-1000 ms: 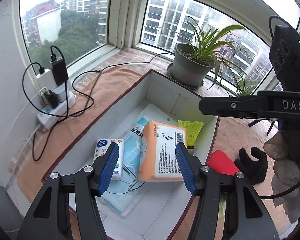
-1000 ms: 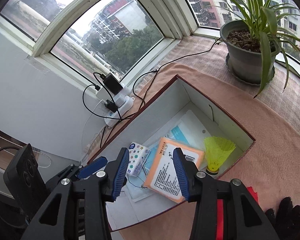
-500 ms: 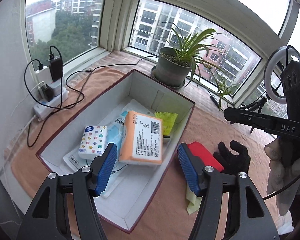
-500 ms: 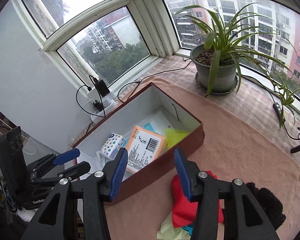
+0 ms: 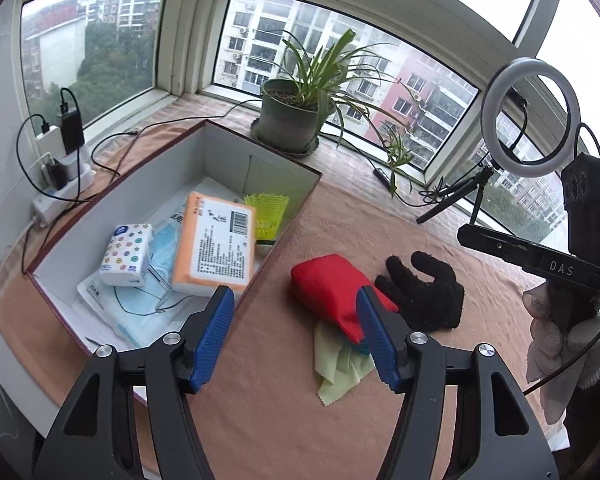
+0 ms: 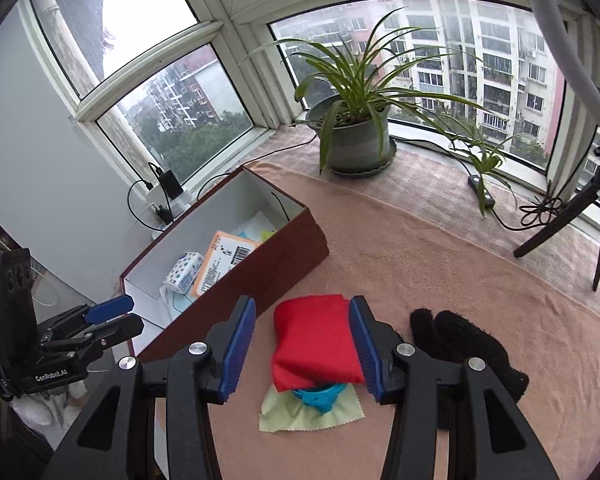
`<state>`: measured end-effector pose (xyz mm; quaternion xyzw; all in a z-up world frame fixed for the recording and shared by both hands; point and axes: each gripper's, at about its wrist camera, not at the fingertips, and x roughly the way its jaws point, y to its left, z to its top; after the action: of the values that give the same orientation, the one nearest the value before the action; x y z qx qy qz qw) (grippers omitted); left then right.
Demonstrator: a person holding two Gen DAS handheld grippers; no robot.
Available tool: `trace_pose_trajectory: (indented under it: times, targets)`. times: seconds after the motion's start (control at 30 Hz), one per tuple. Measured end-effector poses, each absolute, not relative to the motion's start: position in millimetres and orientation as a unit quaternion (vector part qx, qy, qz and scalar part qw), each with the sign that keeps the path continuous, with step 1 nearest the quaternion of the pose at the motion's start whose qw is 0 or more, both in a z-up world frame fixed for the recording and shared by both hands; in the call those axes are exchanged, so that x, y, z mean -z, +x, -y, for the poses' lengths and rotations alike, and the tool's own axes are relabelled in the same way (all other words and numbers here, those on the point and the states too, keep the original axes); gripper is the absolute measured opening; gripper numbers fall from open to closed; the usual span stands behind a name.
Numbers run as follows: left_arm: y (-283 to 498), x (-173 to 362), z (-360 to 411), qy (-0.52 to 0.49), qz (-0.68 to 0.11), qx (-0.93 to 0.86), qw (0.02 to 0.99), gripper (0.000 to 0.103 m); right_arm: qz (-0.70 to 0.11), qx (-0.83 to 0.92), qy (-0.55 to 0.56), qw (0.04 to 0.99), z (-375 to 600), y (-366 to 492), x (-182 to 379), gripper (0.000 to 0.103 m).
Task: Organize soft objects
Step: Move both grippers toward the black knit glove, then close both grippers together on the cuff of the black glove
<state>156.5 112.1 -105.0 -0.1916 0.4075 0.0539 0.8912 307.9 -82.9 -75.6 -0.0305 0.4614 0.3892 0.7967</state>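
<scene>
Right wrist view: right gripper nearest the lens, jaws apart, nothing clamped. Blue pads stand either side of the red pouch as seen from here; whether they are down at its level or above it, cannot tell. No pad visibly presses the cloth. Judged: lined up for a grasp on the pouch, next soft item for the box.

Landmark: the box, dark red outside, white inside, open top.

Red pouch lies on the tan cloth just right of the box's long wall, apart from it. Plump, folded, smooth fabric, soft corners. Under its near end: a blue item, partly hidden, and a pale green wiping cloth with pinked edges. Black glove just beyond the pouch, farther from the box, fuzzy knit, fingers spread.

Left wrist view: left gripper, jaws wide, empty, hanging over the bare tan cloth by the box's near corner. Judged: keeping clear of the other tool.

Inside the box: orange tissue pack lying on blue masks, a small star-print tissue pack beside it, and a yellow shuttlecock in the far corner.

Beyond the box: potted plant at the window.
</scene>
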Motion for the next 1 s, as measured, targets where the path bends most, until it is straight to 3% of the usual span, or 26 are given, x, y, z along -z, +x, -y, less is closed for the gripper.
trace_pose_trajectory:
  times: [1.0]
  targets:
    - [182.1, 160.9, 49.8, -0.181, -0.492, 0.07, 0.849, 0.063, -0.52, -0.283, 0.029, 0.805, 263.4, 344.2, 142.2, 0.048]
